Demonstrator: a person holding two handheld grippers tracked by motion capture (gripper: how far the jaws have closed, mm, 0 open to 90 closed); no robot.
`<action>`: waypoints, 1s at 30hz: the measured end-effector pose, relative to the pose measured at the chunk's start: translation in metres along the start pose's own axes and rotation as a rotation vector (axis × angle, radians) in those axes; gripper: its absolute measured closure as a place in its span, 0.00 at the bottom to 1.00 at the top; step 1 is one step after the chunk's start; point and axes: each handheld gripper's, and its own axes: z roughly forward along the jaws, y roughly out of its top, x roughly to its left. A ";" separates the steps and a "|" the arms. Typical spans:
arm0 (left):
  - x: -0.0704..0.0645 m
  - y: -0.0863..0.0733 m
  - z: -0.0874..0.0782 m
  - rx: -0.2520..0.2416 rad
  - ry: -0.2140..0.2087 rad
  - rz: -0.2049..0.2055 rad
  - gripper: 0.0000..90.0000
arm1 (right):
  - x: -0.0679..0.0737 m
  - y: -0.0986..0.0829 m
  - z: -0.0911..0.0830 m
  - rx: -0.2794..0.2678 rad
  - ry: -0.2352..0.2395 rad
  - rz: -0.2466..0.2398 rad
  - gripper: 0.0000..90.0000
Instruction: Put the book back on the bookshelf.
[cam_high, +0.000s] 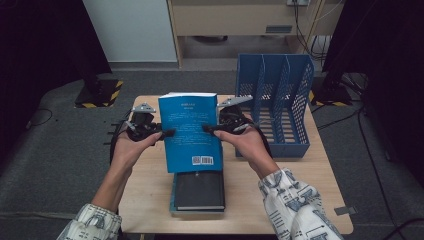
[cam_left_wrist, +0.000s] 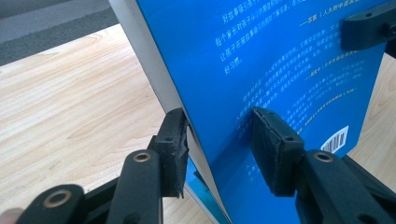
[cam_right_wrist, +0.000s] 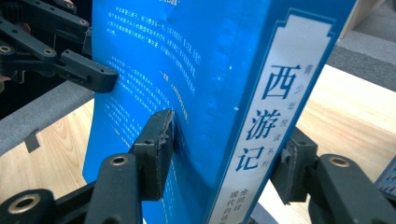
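A blue paperback (cam_high: 190, 131) with white print and a barcode is held upright above the wooden table (cam_high: 150, 185), back cover facing me. My left gripper (cam_high: 166, 133) is shut on its left, page-side edge; in the left gripper view the pads (cam_left_wrist: 273, 144) squeeze the blue book (cam_left_wrist: 280, 60) from both faces. My right gripper (cam_high: 206, 128) is shut on the spine side, and in the right gripper view that gripper (cam_right_wrist: 224, 158) clamps the book (cam_right_wrist: 187, 70) across its white-labelled spine.
A small stack with a dark book (cam_high: 199, 191) on top lies on the table just below the raised one. A blue mesh file rack (cam_high: 276, 107) with upright dividers stands at the table's right. Grey carpet surrounds the table.
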 end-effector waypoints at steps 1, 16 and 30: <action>0.001 0.002 0.000 0.002 0.002 0.004 0.63 | -0.001 0.001 0.001 -0.001 -0.002 -0.004 0.52; 0.013 0.025 0.007 -0.025 0.033 0.018 0.64 | -0.013 0.018 0.005 -0.026 -0.034 -0.034 0.57; -0.009 0.011 -0.011 -0.055 0.058 0.058 0.63 | 0.011 0.004 -0.015 -0.046 -0.032 -0.078 0.59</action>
